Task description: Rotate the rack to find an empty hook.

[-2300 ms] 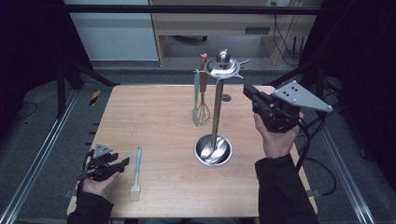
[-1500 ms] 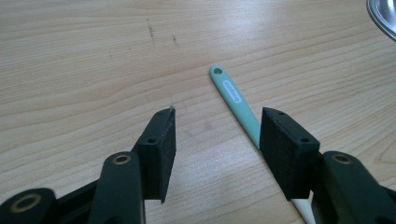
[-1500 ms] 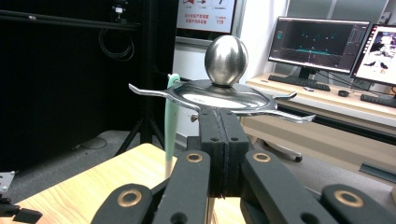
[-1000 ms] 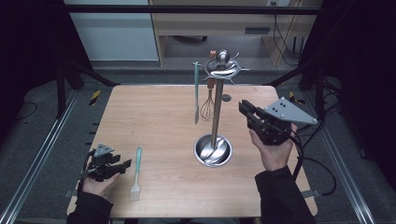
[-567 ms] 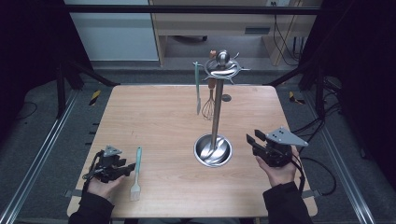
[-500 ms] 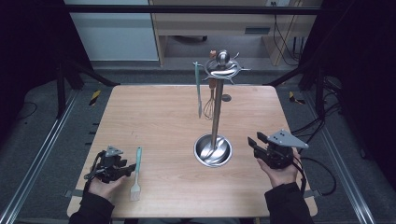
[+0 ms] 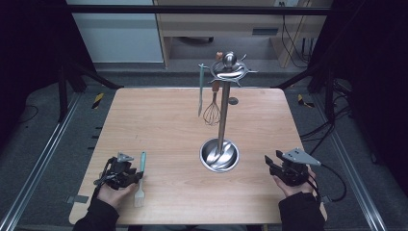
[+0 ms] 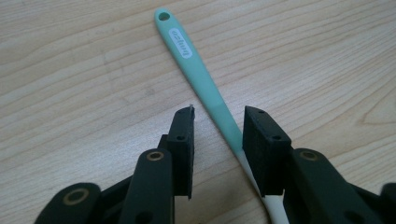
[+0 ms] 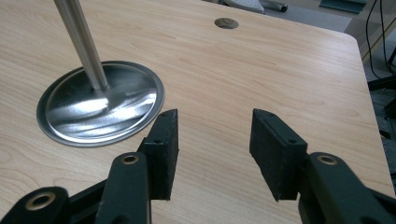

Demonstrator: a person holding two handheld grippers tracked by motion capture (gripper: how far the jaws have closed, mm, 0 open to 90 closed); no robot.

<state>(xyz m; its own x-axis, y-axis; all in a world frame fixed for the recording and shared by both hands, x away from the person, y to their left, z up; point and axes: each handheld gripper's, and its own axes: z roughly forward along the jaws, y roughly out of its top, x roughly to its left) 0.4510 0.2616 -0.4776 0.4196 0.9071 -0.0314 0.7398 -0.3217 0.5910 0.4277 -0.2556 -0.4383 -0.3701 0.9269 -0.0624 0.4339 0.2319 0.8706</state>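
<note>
One desk (image 7: 163, 125): light wood, both grippers sit low over its near edge.
Rack (image 7: 222, 115): steel pole on a round dish base, just ahead-left of the right gripper; a whisk (image 7: 211, 113) and a teal-handled utensil (image 7: 200, 91) hang off the top.
Right gripper (image 9: 212, 140): jaws spread wide, nothing between them, bare desk underneath.
Left gripper (image 8: 217, 135): jaws apart, straddling the brush without squeezing it.
Brush (image 8: 196, 70): mint handle lying flat, running forward from between the left gripper's jaws.

wood table (image 7: 159, 130), yellow-black floor tape (image 7: 97, 100)
</note>
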